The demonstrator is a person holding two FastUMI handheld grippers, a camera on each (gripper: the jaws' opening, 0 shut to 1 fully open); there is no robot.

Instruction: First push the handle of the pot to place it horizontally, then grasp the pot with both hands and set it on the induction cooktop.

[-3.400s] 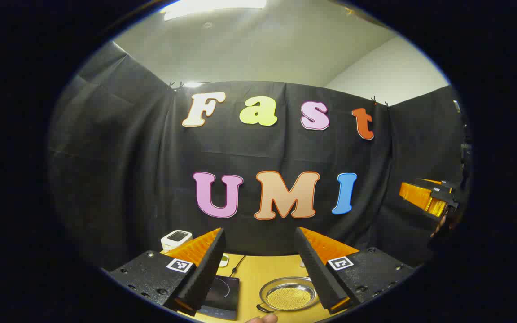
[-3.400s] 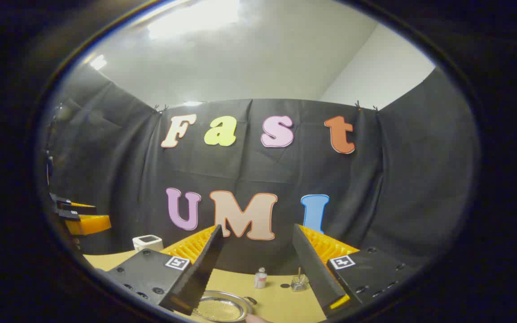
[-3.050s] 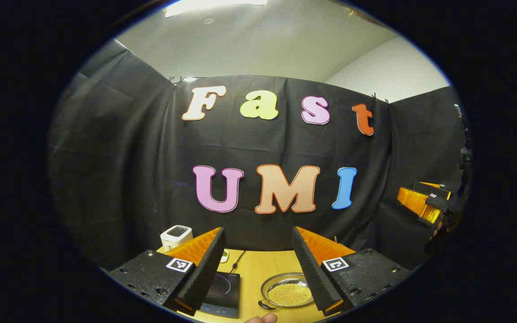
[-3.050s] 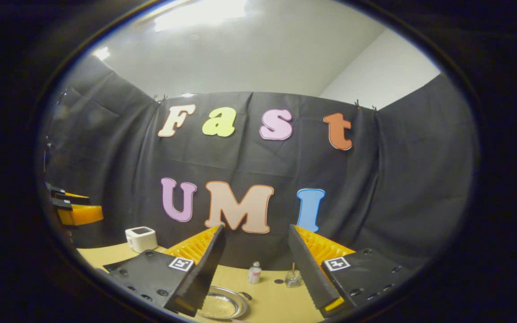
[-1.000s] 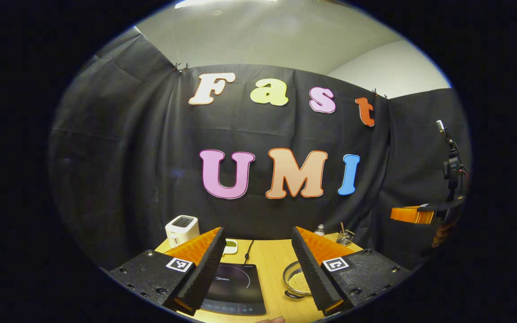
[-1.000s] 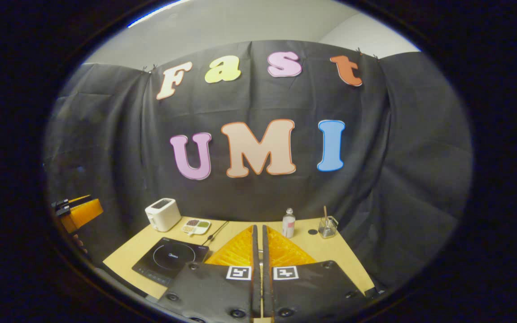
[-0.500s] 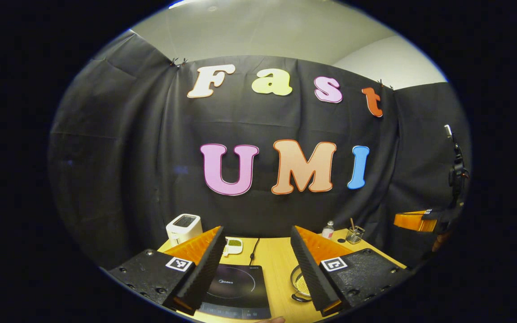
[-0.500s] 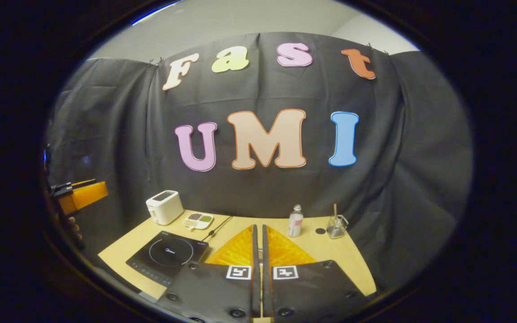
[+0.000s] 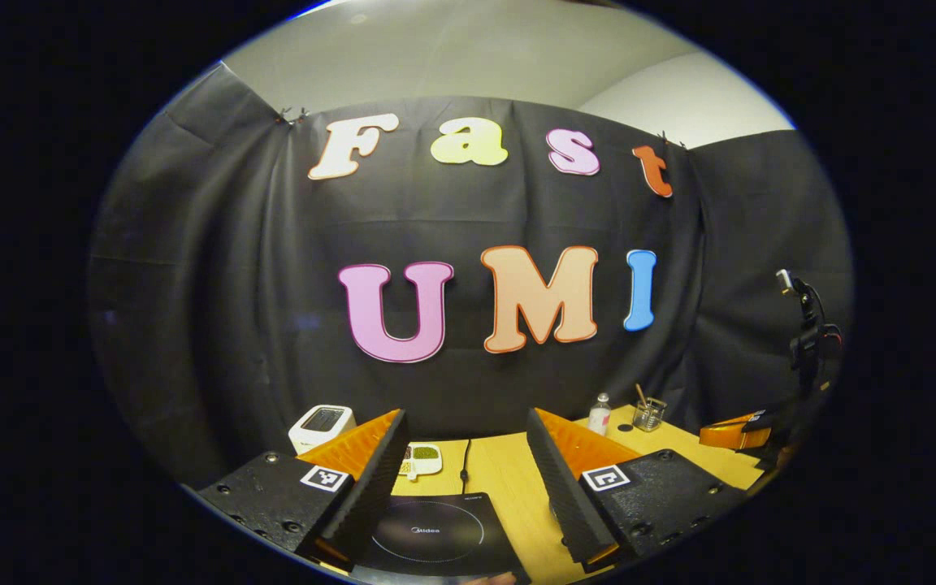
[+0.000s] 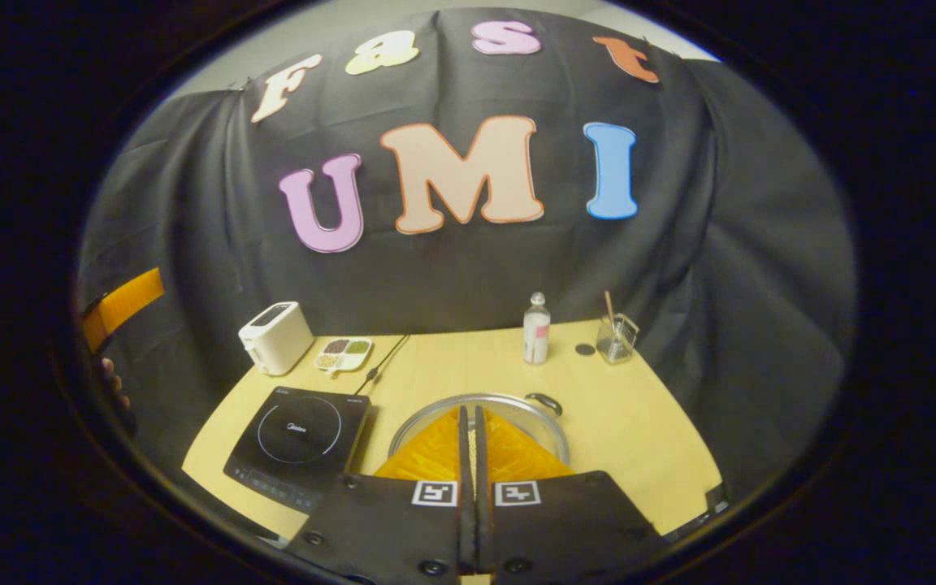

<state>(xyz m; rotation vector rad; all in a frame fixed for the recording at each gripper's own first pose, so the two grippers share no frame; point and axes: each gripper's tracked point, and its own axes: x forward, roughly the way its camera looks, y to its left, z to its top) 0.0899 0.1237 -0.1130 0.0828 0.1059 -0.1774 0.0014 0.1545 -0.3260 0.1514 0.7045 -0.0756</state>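
A round steel pot (image 10: pixel 422 413) stands on the wooden table (image 10: pixel 639 422), just right of the black induction cooktop (image 10: pixel 297 436). Its small dark loop handle (image 10: pixel 545 402) sits on the far right of the rim. My right gripper (image 10: pixel 468 409) is shut with nothing between its fingers and hangs over the pot, hiding most of its inside. My left gripper (image 9: pixel 465 416) is open and empty above the cooktop (image 9: pixel 429 536). The right gripper (image 9: pixel 732 435) shows low at the right edge of the left gripper view.
Along the back of the table stand a white toaster (image 10: pixel 275 337), a small divided dish (image 10: pixel 344 353), a cable (image 10: pixel 383 366), a bottle (image 10: pixel 535 329) and a glass with a stick (image 10: pixel 618 337). The left gripper (image 10: pixel 123 302) and a hand (image 10: pixel 110 378) show at far left.
My right gripper went from open to shut, then tipped down until the pot appeared under its fingers. The left gripper view swung over the cooktop; the pot slid behind its right finger.
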